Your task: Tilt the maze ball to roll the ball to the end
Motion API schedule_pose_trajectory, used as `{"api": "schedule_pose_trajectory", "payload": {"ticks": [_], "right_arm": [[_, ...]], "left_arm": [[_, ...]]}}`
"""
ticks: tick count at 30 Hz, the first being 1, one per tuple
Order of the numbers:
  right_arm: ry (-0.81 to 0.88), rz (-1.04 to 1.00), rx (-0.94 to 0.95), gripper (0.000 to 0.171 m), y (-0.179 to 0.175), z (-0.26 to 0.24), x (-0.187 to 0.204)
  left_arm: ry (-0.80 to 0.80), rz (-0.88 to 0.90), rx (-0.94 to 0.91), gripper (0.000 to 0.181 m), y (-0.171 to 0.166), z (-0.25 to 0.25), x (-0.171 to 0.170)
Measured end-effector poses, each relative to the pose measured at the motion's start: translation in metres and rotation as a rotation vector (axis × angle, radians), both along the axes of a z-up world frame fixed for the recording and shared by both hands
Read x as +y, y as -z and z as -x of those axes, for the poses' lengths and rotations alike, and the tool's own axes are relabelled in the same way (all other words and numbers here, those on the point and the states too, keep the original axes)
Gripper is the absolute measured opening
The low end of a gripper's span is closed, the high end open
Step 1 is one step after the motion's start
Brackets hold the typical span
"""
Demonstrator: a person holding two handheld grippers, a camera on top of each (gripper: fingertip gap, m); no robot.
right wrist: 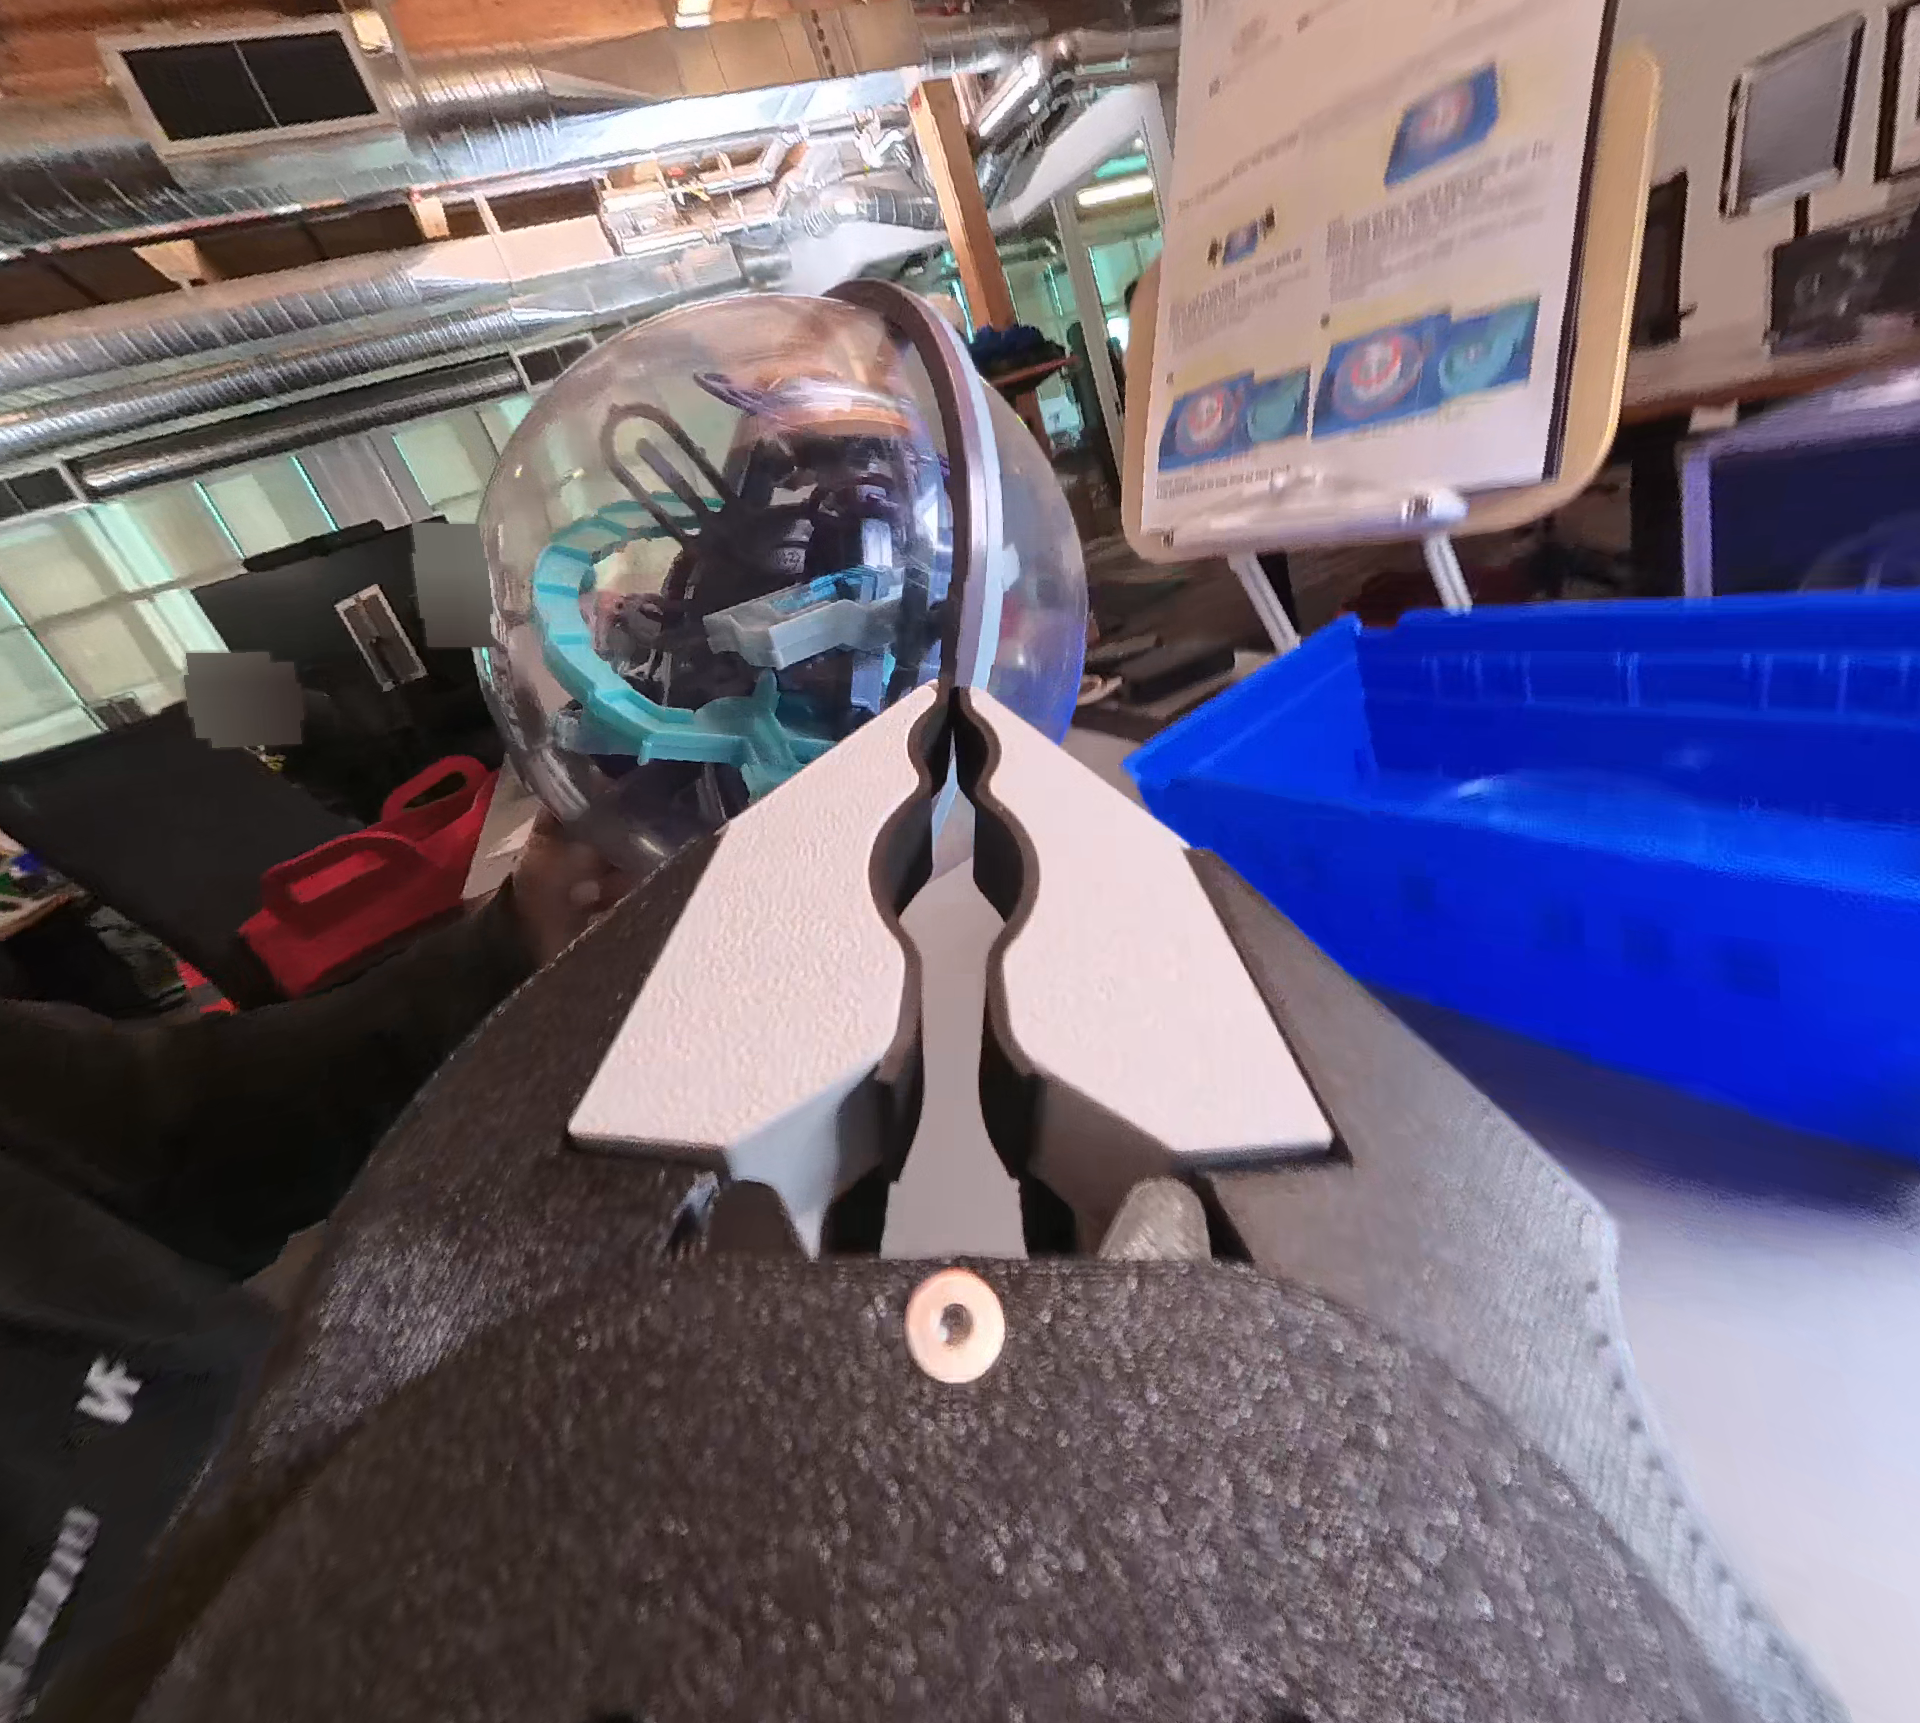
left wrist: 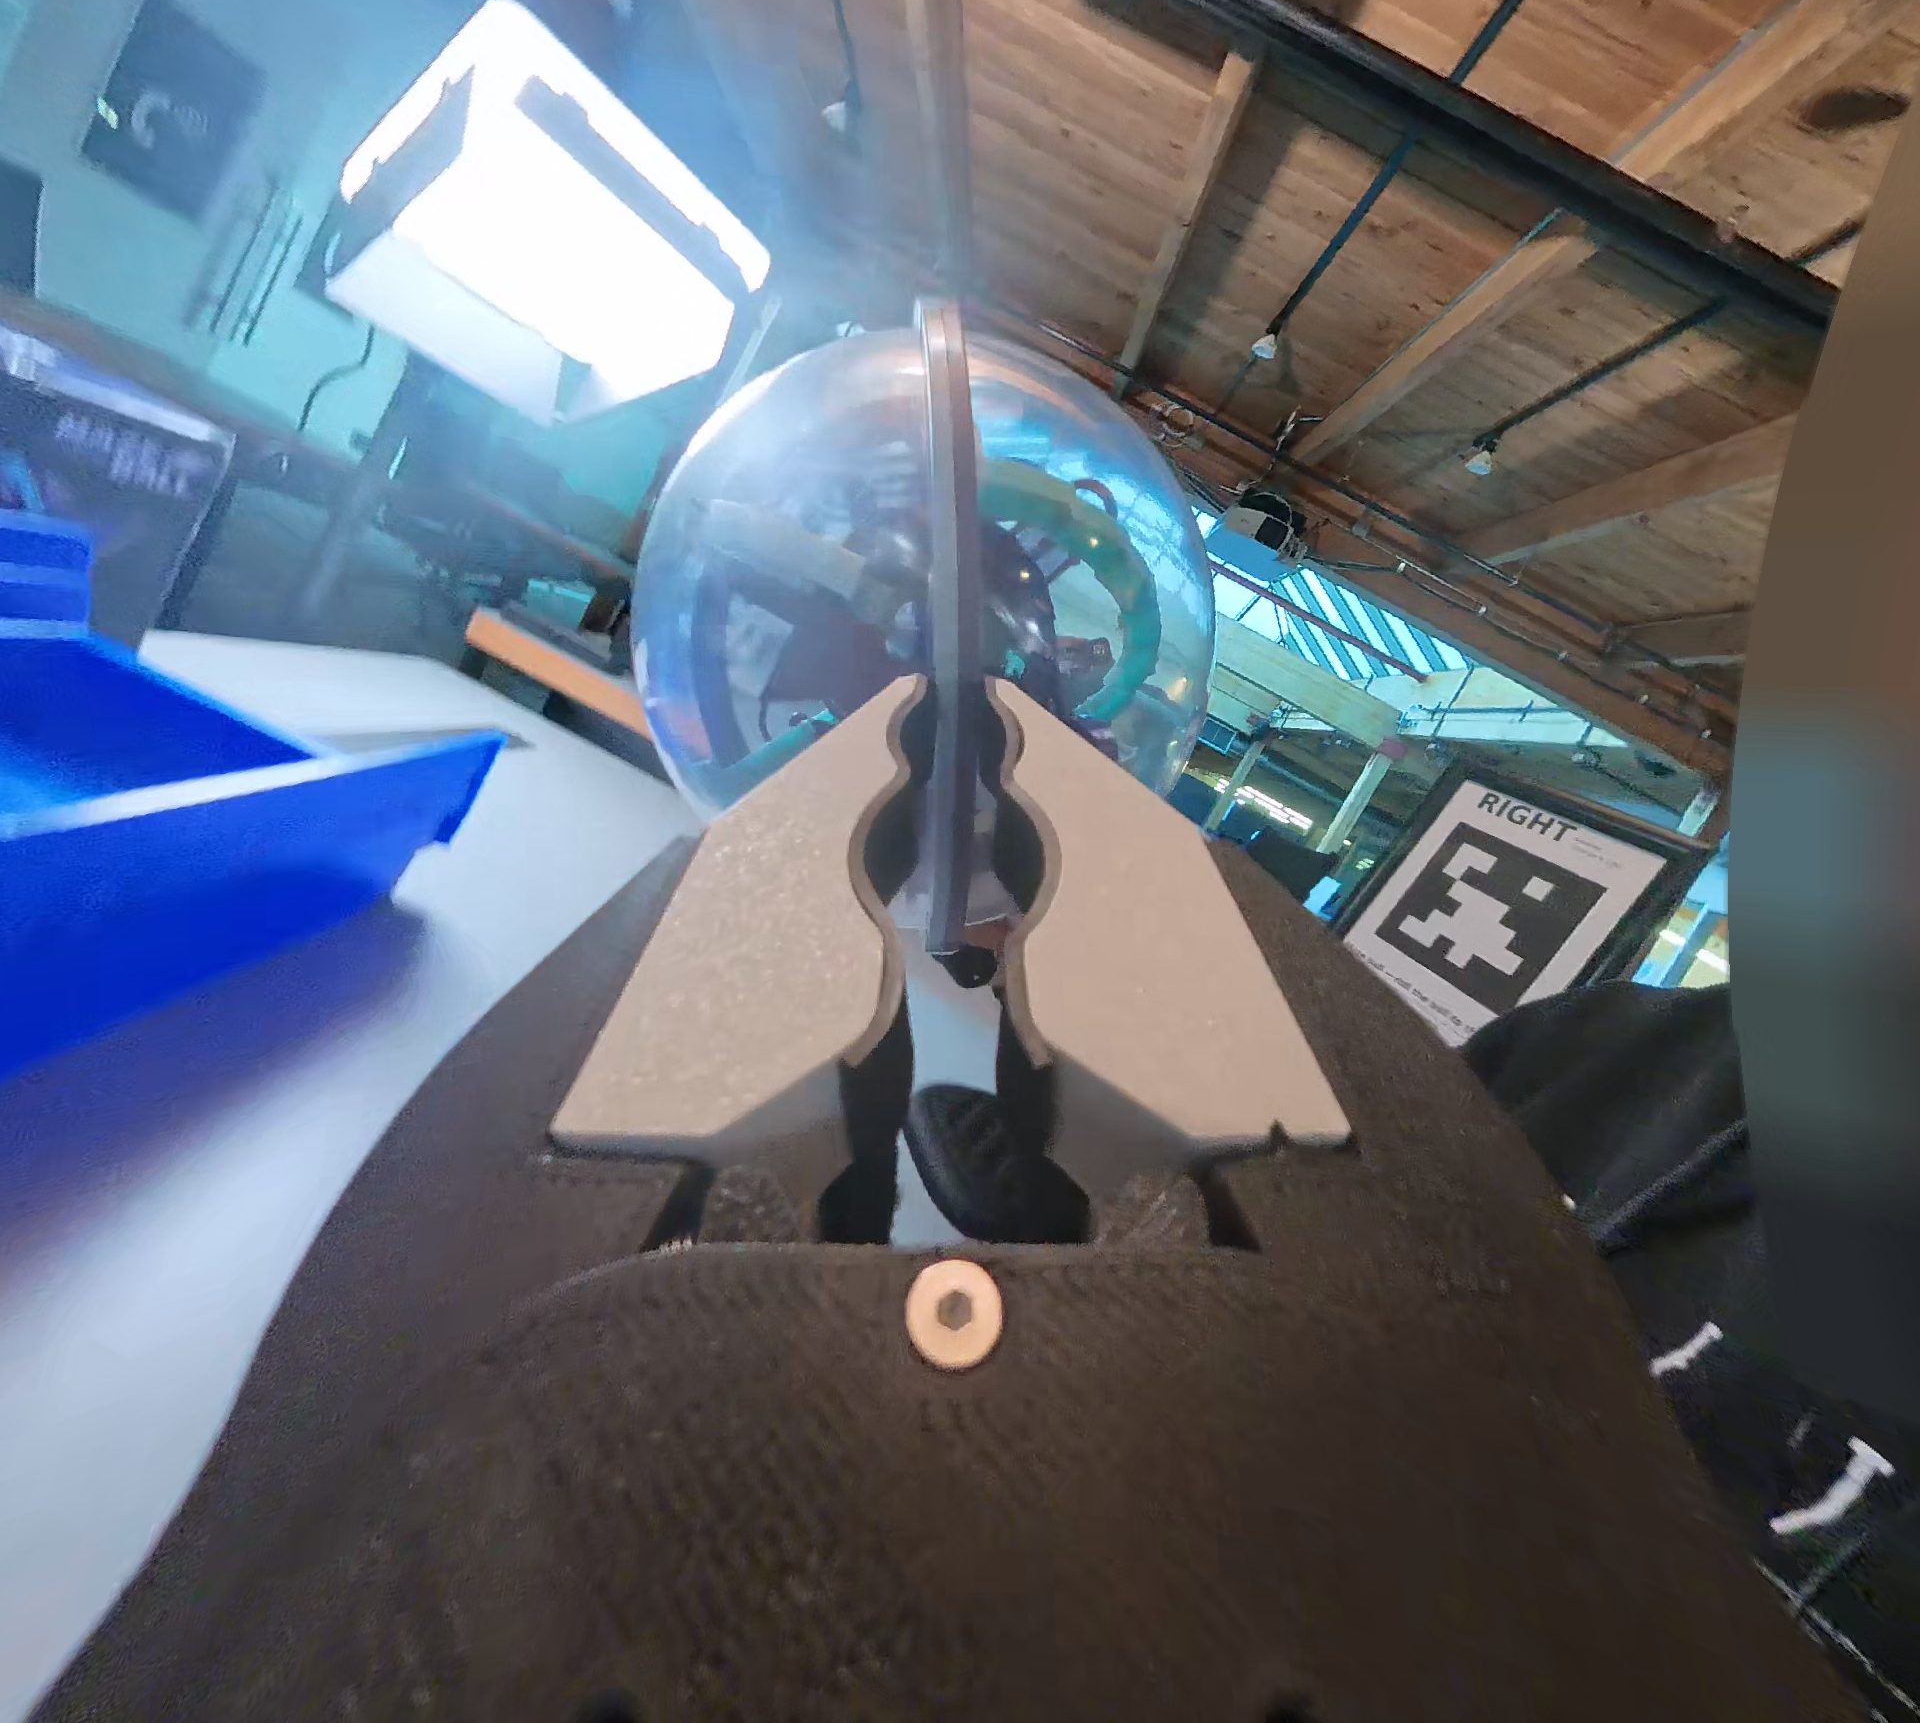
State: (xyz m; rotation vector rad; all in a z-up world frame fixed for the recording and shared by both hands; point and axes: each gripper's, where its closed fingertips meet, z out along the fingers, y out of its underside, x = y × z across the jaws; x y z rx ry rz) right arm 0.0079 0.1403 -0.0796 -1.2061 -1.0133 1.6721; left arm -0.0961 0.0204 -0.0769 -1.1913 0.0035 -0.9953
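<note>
Left gripper (left wrist: 948, 717): its two grey fingers are pinched tight on the dark ring that runs round the maze ball (left wrist: 821, 593), ring edge-on between them.
Right gripper (right wrist: 954, 717): clamped on the same ring from the other side of the maze ball (right wrist: 727, 572), fingertips meeting at the rim.
Maze ball: a clear globe with teal, grey and dark tracks inside, held up off the table between both grippers; the small ball inside cannot be made out.
Table (left wrist: 343, 686): pale grey top, seen low and slanted under the globe.
Bin (right wrist: 1558, 800): bright blue plastic, open-topped, sitting on the table just beside the globe; it shows at the left edge of the left wrist view (left wrist: 208, 800).
Room: bare timber ceiling (left wrist: 1195, 115) with dark rails, silver ducts (right wrist: 260, 312) and windows beyond.
Light panel (left wrist: 561, 219): a bright lamp glaring behind the globe.
Instruction sheet (right wrist: 1382, 187): printed page on a stand behind the bin.
Person: a dark sleeve (right wrist: 260, 1050) reaching toward the globe.
</note>
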Motion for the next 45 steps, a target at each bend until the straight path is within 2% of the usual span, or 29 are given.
{"api": "schedule_pose_trajectory", "payload": {"ticks": [5, 11, 21, 27, 34, 35, 38, 42, 45], "right_arm": [[-0.001, 0.108, -0.101, 0.0, 0.056, -0.008, -0.011], [-0.007, 0.187, -0.215, 0.0, 0.103, -0.012, -0.021], [0.001, 0.254, -0.328, 0.0, 0.135, -0.012, -0.02], [0.029, 0.312, -0.432, 0.0, 0.152, -0.01, -0.013], [0.018, 0.313, -0.482, 0.0, 0.16, -0.007, -0.015], [0.01, 0.295, -0.471, 0.0, 0.158, -0.007, -0.016], [-0.015, 0.188, -0.447, 0.028, 0.151, -0.007, -0.02], [-0.03, -0.085, -0.424, 0.077, 0.144, -0.01, -0.023], [-0.06, -0.37, -0.442, 0.107, 0.149, -0.009, -0.033]], "left_arm": [[0.036, 0.157, -0.101, 0.006, 0.052, -0.006, -0.008], [0.059, 0.296, -0.16, 0.006, 0.092, -0.01, -0.017], [0.089, 0.491, -0.208, 0.006, 0.126, -0.013, -0.016], [0.062, 0.649, -0.13, 0.007, 0.15, -0.015, -0.012], [0.071, 0.679, -0.118, 0.006, 0.153, -0.011, -0.014], [0.062, 0.673, -0.119, 0.01, 0.153, -0.009, -0.014], [0.052, 0.624, -0.027, 0.047, 0.147, -0.008, -0.015], [-0.085, 0.463, 0.361, 0.108, 0.134, 0.005, -0.013], [-0.101, 0.345, 0.669, 0.127, 0.129, 0.008, -0.006]]}}
